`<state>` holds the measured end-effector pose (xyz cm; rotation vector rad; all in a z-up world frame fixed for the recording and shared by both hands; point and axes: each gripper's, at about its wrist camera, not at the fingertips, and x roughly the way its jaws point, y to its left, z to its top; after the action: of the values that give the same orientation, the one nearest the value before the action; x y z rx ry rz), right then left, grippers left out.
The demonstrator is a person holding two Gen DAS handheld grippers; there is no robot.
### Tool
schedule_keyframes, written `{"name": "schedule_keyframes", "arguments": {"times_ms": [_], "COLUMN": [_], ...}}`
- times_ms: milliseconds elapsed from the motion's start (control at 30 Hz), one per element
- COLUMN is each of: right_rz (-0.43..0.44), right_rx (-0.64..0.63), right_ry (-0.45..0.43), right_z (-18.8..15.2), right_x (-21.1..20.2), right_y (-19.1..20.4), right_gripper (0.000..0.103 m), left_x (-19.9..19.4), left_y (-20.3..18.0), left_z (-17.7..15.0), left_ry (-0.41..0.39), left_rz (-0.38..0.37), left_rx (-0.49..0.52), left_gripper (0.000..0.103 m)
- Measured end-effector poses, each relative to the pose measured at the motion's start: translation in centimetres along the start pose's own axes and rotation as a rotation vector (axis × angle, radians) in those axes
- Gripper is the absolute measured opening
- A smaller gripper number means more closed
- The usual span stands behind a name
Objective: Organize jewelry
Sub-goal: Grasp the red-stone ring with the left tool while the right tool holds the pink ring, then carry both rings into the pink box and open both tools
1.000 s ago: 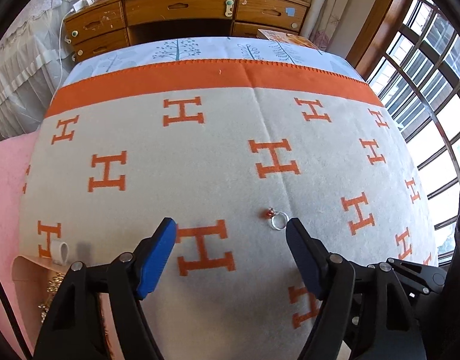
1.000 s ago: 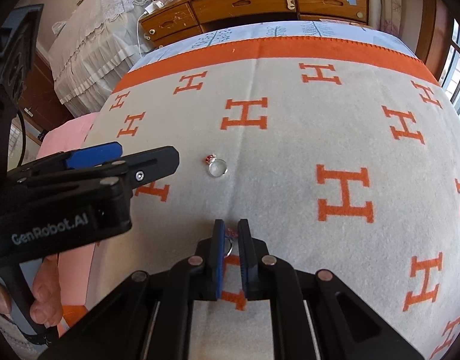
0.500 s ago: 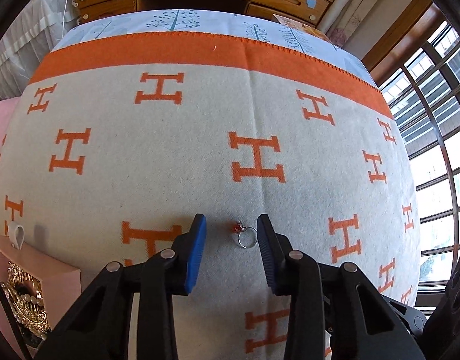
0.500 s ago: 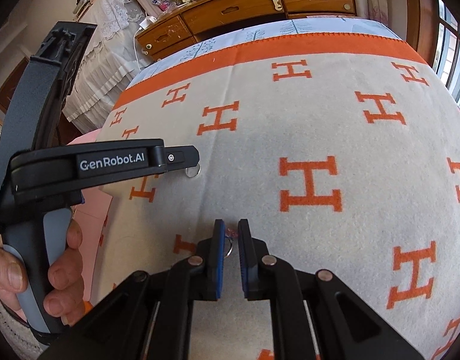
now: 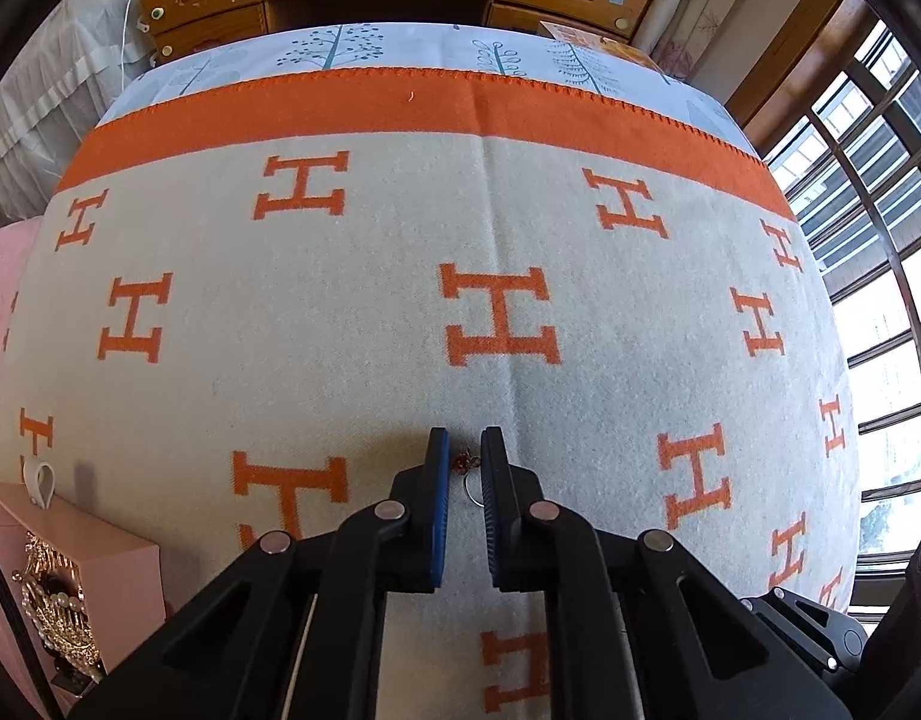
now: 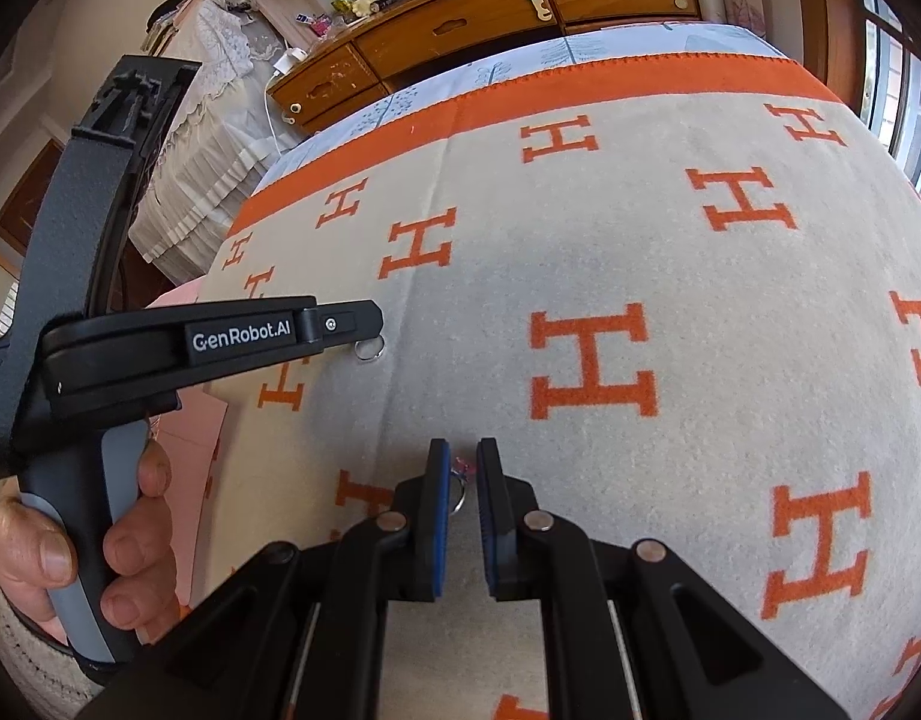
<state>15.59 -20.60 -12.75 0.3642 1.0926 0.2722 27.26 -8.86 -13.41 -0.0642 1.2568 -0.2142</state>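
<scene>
Your left gripper [image 5: 460, 450] fingers pinch 1 red-stone ring [image 5: 467, 473]; your right gripper [image 6: 458, 457] fingers pinch 1 pink-stone ring [image 6: 458, 483] over the blanket [image 5: 352, 360].

Left tool [image 5: 460, 450] closed around a red-stoned ring [image 5: 467, 471], H-patterned blanket [image 5: 340, 330] beneath, pink jewelry box [image 5: 70, 534] at left

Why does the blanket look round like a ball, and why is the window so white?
Left wrist view: the fisheye lens bulges the grey blanket with orange H letters, and daylight washes out the barred window. Right wrist view: same bulge, black corners, and a soft shadow under the black left tongs.
</scene>
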Motion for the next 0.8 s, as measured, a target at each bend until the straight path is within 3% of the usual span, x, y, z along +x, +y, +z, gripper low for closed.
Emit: {"name": "schedule_keyframes", "arguments": {"times_ms": [367,800], "right_rz": [-0.003,0.0], "right_rx": [-0.047,-0.203], "right_ry": [-0.04,-0.101], "right_z": [-0.4,-1.9], "right_x": [-1.8,-5.4], "right_y": [1.9,9.4], "right_gripper": [0.009,0.009], "left_x": [-4.1,-13.6], "left_y": [1.7,8.1], "left_z": [-2.2,-9.1], "left_ry": [-0.064,-0.201], "left_rz": [-0.016,0.011], "left_rx": [0.036,0.096], "left_gripper": [0.008,0.008]}}
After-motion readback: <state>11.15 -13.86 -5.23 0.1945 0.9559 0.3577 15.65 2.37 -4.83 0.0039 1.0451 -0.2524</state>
